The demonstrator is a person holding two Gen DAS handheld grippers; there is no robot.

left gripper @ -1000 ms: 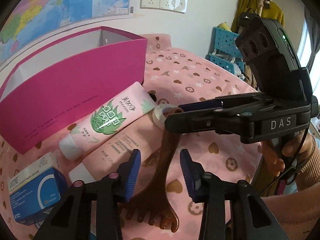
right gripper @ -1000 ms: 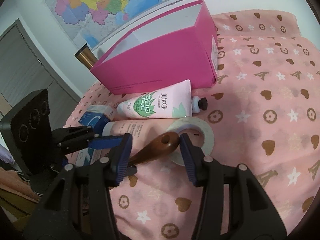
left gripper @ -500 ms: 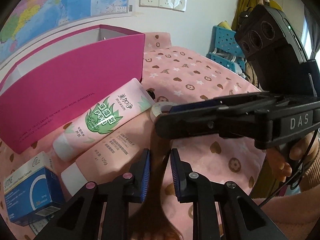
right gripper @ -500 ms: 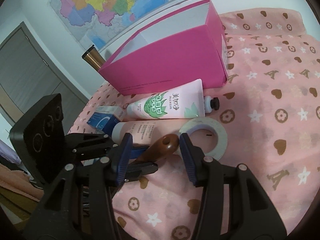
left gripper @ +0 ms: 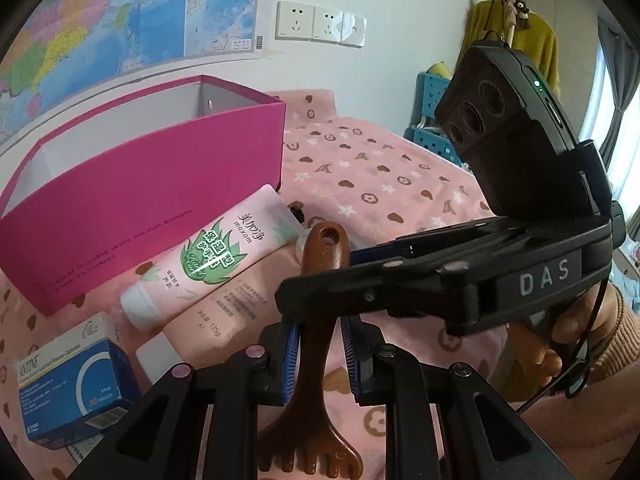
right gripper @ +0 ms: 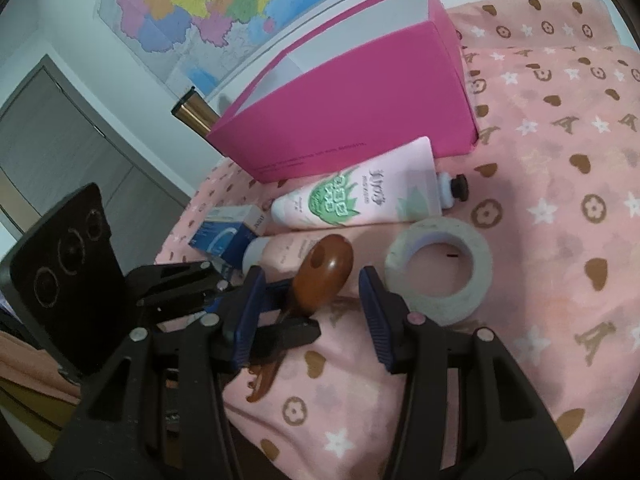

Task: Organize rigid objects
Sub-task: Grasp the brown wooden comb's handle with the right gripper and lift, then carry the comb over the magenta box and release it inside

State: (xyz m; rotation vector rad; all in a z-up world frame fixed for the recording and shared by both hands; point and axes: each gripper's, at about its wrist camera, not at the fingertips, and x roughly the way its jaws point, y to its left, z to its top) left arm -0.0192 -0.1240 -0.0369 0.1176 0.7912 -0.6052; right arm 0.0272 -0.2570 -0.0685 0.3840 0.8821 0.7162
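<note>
Left gripper [left gripper: 318, 354] is clamped on the neck of the stiff, light, smooth brown massage comb [left gripper: 316, 320], held above the tabletop [right gripper: 540, 240], while right gripper [right gripper: 310, 308] straddles its handle, jaws apart.

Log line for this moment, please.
left gripper: jaws shut on brown wooden massage comb, lifted | right gripper: jaws open around its handle | open pink cardboard box: behind
</note>
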